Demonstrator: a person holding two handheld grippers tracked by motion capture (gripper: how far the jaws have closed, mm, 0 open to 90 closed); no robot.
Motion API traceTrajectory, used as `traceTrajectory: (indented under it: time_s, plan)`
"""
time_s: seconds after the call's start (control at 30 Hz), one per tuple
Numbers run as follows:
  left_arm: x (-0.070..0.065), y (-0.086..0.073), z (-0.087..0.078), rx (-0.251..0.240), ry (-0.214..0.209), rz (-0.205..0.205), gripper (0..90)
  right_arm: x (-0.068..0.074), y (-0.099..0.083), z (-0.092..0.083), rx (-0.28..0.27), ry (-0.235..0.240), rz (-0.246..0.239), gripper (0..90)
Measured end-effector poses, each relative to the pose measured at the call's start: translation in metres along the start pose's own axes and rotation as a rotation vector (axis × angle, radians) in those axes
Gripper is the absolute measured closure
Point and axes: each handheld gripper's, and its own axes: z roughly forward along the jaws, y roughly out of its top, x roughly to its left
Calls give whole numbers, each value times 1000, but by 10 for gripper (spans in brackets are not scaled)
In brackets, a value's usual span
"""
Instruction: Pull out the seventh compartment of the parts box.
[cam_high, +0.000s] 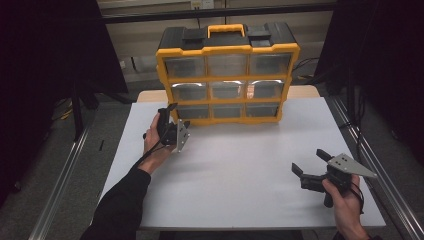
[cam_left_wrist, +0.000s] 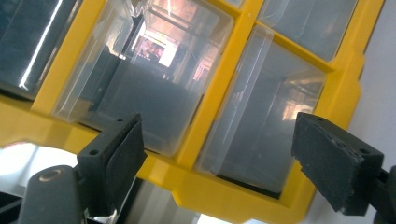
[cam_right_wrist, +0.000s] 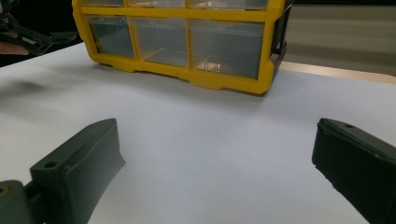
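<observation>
A yellow and black drawer cabinet (cam_high: 227, 75) with clear drawers stands at the far middle of the white table (cam_high: 240, 165). My left gripper (cam_high: 176, 116) is held on its side at the cabinet's lower left corner. In the left gripper view it (cam_left_wrist: 219, 140) is open, with its jaws wide apart just in front of the yellow divider (cam_left_wrist: 210, 88) between two clear drawers (cam_left_wrist: 140, 84), touching neither. My right gripper (cam_high: 307, 160) rests low near the table's front right, open and holding nothing. In the right gripper view it (cam_right_wrist: 215, 154) points across the bare table at the cabinet (cam_right_wrist: 187, 42).
A black handle with a yellow grip (cam_high: 226, 30) tops the cabinet. Metal rails (cam_high: 370, 160) run along both sides of the table. A wooden tabletop edge (cam_high: 305, 91) shows behind the white sheet. Dark curtains hang at left and right.
</observation>
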Motion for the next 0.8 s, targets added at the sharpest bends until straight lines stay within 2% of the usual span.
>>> traceTrajectory:
  time_s: [0.07, 0.1, 0.13, 0.23, 0.3, 0.33, 0.37, 0.4, 0.47, 0.5, 0.53, 0.57, 0.6, 0.63, 0.67, 0.7, 0.73, 0.77, 0.8]
  plan:
    - [-1, 0, 1, -2, 6, 13, 186, 0, 0, 0, -1, 0, -2, 8]
    - [-5, -2, 4, 9, 1, 44, 201, 0, 0, 0, -1, -1, -2, 8]
    - [-5, -2, 5, 6, 16, 92, 224, 0, 0, 0, 0, -2, 1, 8]
    - [-9, -3, 7, 18, 39, 120, 261, 0, 0, 1, 3, 1, -3, 8]
    - [-9, -3, 6, 48, 47, 193, 291, 0, 0, 0, 3, -2, -5, 7]
    - [-11, -3, 8, 30, 48, 197, 299, 0, 0, 0, 1, -3, -4, 6]
    - [-12, -4, 7, 46, 41, 210, 306, 0, 0, 0, 1, -3, -3, 6]
    - [-10, -4, 7, 67, 44, 262, 313, -1, 0, 0, 2, -4, -1, 6]
    - [-12, -5, 8, 58, 34, 244, 329, -1, 0, 0, 4, -5, 1, 6]
    - [-12, -4, 8, 83, 31, 280, 329, -1, 0, 0, 4, -5, 1, 6]
    - [-14, -4, 8, 77, 37, 296, 344, -1, 0, 0, 3, -4, 2, 7]
    - [-15, -5, 9, 62, 23, 299, 377, 0, 0, 0, 3, -5, 5, 6]
    - [-16, -5, 8, 82, 28, 319, 378, -1, 0, 1, 2, -3, -6, 6]
    - [-18, -7, 10, 61, 21, 291, 380, -1, 0, 1, 2, -2, -4, 6]
    - [-17, -6, 9, 87, 30, 335, 395, -1, 0, 1, 2, -2, -2, 6]
    - [-20, -9, 13, 42, 31, 284, 411, -1, 0, 1, 2, 0, -2, 6]
    - [-17, -8, 11, 91, 19, 343, 417, -1, 0, 1, 1, -1, -3, 6]
    - [-19, -11, 14, 50, 22, 290, 427, -1, 0, 0, 2, -1, -2, 6]
    - [-18, -11, 12, 93, 26, 318, 430, -1, 0, 0, 2, -2, -3, 6]
